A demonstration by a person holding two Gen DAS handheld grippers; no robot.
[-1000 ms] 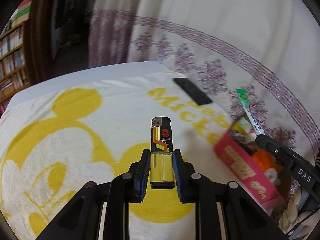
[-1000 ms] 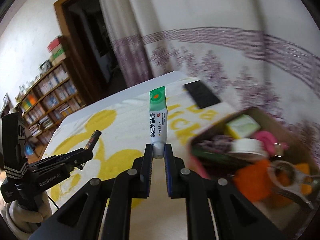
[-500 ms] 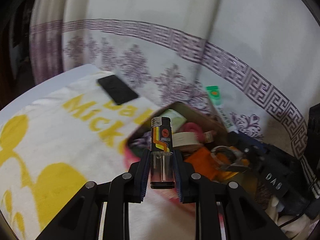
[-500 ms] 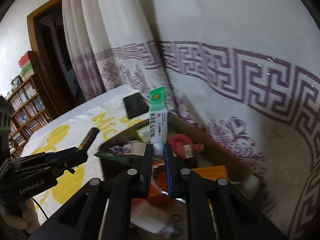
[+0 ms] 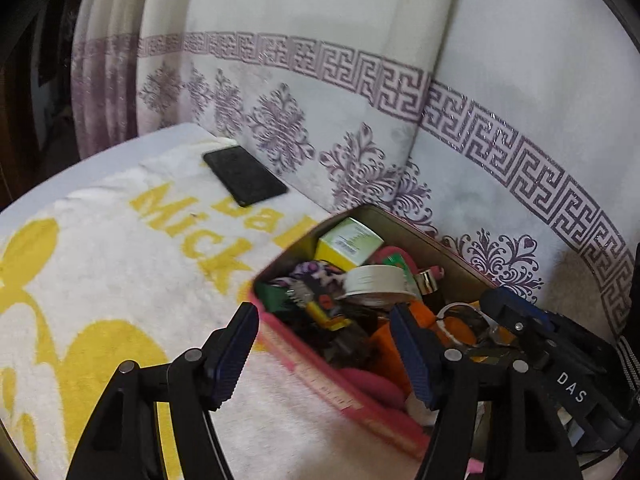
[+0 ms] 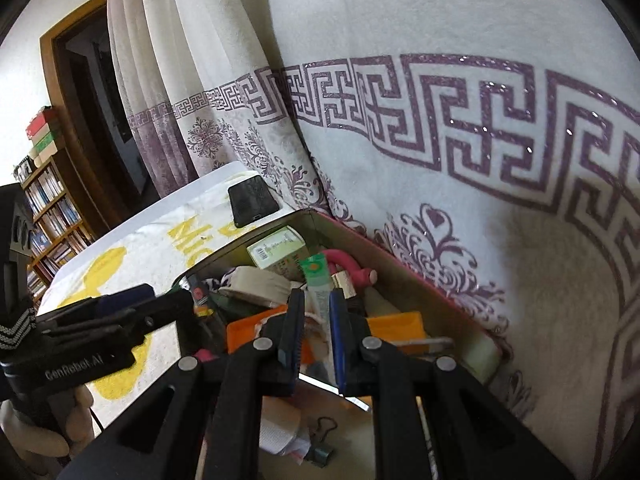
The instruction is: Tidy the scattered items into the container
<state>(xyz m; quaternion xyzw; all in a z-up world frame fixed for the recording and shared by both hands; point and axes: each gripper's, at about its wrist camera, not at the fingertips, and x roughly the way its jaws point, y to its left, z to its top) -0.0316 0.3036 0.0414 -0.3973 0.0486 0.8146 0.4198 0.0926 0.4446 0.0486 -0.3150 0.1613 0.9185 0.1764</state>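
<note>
The pink-sided box [image 5: 332, 384] is packed with small items: a green carton [image 5: 348, 240], a tape roll [image 5: 376, 280], orange pieces. My left gripper [image 5: 324, 352] is open and empty just above the box's near side; the black-and-orange lighter [image 5: 324, 316] lies among the items between its fingers. In the right wrist view my right gripper [image 6: 314, 328] hangs over the box [image 6: 424, 288], its jaws slightly apart around the green-and-white tube [image 6: 318, 276], which leans on the box contents. I cannot tell whether the tube is gripped.
A black phone [image 5: 244, 176] lies on the yellow-and-white towel [image 5: 120, 264] beyond the box, also in the right wrist view [image 6: 252, 200]. A white curtain with purple pattern [image 5: 440, 92] hangs right behind the box. A bookshelf [image 6: 48, 216] stands far left.
Both grippers moved from the towel to over the box. My left gripper opened and the lighter dropped into the box. The tube went down into the box and my right jaws widened slightly.
</note>
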